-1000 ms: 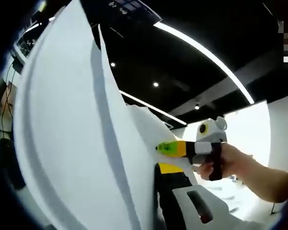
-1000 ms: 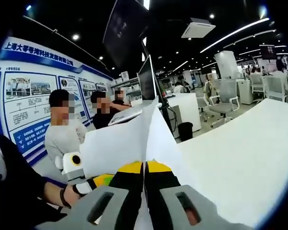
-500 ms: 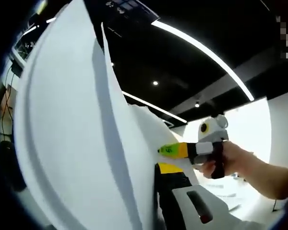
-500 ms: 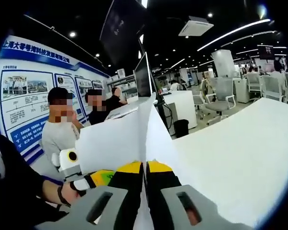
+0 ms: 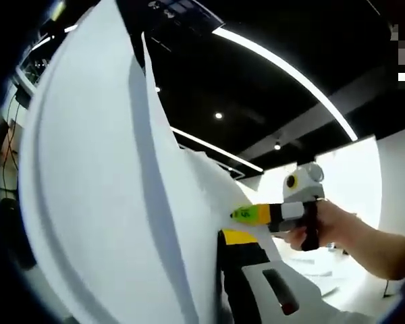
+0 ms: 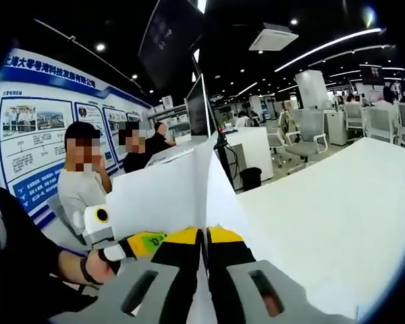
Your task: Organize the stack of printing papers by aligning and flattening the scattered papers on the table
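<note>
The stack of white printing papers (image 5: 101, 189) is held up off the table, standing on edge, its sheets fanned apart at the top. My left gripper (image 5: 220, 237) is shut on the stack's lower edge; one yellow-tipped jaw shows, the other is hidden behind the sheets. My right gripper (image 5: 235, 214) comes in from the right in a hand (image 5: 327, 226), with its green-yellow tip against the papers. In the right gripper view, the right gripper (image 6: 203, 233) is shut on the paper edge (image 6: 165, 196), and the left gripper (image 6: 143, 244) grips the same stack from the left.
The white table (image 6: 337, 216) spreads out to the right under the papers. Two people (image 6: 81, 182) sit by a blue wall poster at the left. A monitor (image 6: 197, 108), a desk and office chairs (image 6: 310, 138) stand behind.
Both grippers keep their hold on the raised papers. The views have shifted only slightly; in the left gripper view, the right gripper sits a little further right.
</note>
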Available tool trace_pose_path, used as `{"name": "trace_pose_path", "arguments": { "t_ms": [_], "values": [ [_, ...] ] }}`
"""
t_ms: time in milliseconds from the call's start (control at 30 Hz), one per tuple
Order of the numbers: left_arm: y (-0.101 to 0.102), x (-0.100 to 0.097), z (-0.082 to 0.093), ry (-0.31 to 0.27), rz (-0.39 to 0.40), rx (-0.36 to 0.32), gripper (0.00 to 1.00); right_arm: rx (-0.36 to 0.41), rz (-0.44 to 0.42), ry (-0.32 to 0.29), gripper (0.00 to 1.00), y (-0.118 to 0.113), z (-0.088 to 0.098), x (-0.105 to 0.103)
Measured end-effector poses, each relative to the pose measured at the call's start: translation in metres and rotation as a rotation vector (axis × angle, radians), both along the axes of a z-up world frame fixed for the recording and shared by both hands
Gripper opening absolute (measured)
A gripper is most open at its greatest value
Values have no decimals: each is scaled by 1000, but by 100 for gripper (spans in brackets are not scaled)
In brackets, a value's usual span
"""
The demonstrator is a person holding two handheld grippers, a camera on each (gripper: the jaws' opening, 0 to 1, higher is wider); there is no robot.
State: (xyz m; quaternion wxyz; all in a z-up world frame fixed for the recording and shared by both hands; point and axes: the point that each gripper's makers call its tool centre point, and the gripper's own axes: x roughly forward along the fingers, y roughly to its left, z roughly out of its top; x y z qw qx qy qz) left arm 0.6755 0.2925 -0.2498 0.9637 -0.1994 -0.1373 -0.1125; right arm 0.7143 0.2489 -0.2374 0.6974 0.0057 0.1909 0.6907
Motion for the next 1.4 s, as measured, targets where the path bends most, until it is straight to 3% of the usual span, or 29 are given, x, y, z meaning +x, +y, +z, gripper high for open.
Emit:
{"name": "trace_pose_path", "arguments": {
  "t_ms": [767,1400],
  "values": [
    [-14,-9,4,4,0,-2,7,6,-56,12,0,-25,-3,12],
    [-11,-7,2,9,-5,-12,7,17,-78,22,1,-35,1,15]
  ]
}}
